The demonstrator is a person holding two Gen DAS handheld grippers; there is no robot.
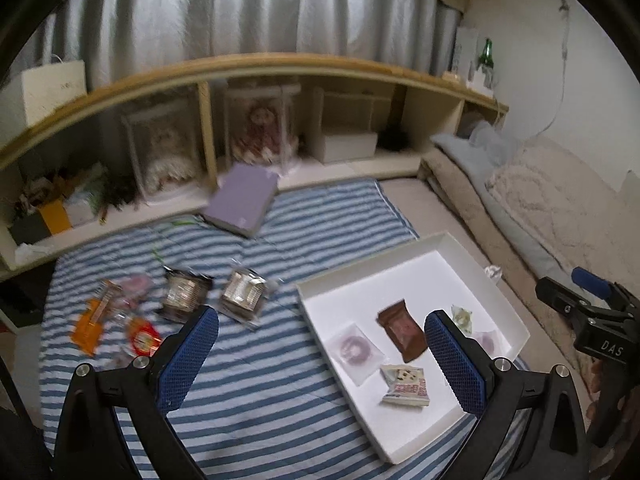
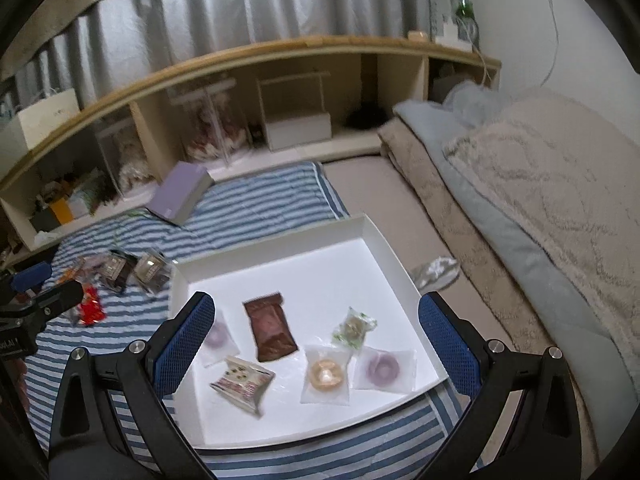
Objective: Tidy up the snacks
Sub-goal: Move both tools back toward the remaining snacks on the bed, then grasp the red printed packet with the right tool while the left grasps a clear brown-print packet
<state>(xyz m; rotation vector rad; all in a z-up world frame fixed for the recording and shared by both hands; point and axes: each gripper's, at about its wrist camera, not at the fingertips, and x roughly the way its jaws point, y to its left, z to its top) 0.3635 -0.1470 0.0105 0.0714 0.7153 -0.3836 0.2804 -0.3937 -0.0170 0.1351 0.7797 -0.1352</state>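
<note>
A shallow white box [image 1: 496, 288] [image 2: 392, 256] lies on a blue-striped mat. Inside it are a brown packet [image 2: 270, 330] [image 1: 402, 330], several clear-wrapped donuts, among them an orange one [image 2: 326, 374] and a purple one [image 2: 383, 368], a green-printed wrapper [image 2: 353, 328] and a printed packet [image 2: 242, 384] [image 1: 406, 386]. Loose snacks lie on the mat left of the box: two dark clear packs [image 1: 186, 292] [image 1: 242, 292], an orange pack [image 1: 94, 320] and a red one [image 1: 142, 336]. My left gripper [image 1: 322, 332] hovers open over the mat at the box's left edge. My right gripper [image 2: 314, 316] hovers open above the box, holding nothing.
A purple book [image 1: 242, 204] [image 2: 180, 192] lies at the mat's far edge by a low wooden shelf [image 1: 248, 68] holding dolls and boxes. Folded bedding [image 2: 540, 184] runs along the right. A crumpled wrapper [image 2: 436, 270] lies on the floor right of the box.
</note>
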